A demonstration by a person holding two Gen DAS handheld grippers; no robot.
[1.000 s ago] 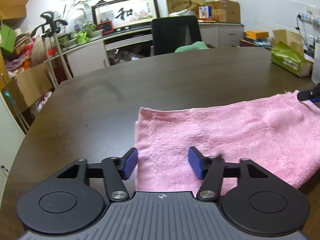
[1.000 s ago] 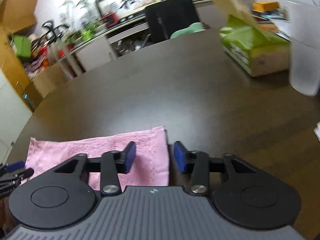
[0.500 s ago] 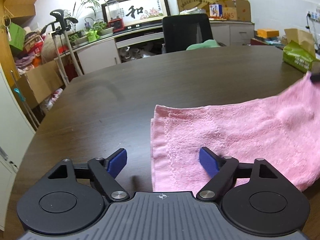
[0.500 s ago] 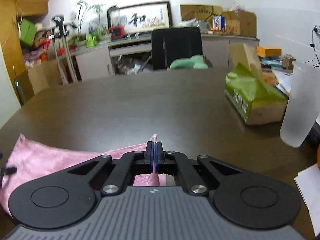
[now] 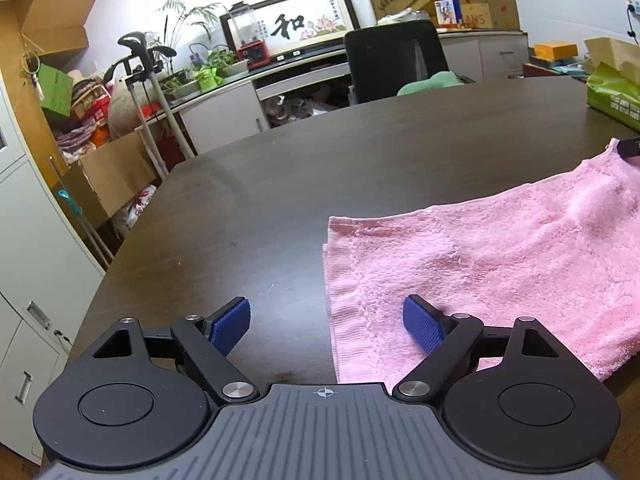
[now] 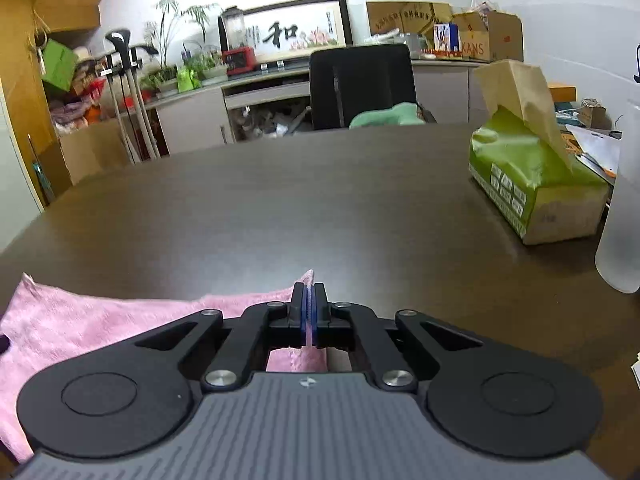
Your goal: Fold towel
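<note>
Right gripper pinches a towel corner while the left waits open at the opposite end.

Nearest, the left gripper (image 5: 327, 326) hovers with jaws spread wide over the hemmed near-left edge of the pink towel (image 5: 500, 264), apparently lined up to take that edge. The right gripper (image 6: 309, 312) is clamped on the towel's far right corner, a pink tip poking above its pads, likely so that end can be carried over. The towel lies on the dark table (image 6: 320, 200). Farther right stands a green tissue pack (image 6: 532, 184), brown paper sticking out of its top.
</note>
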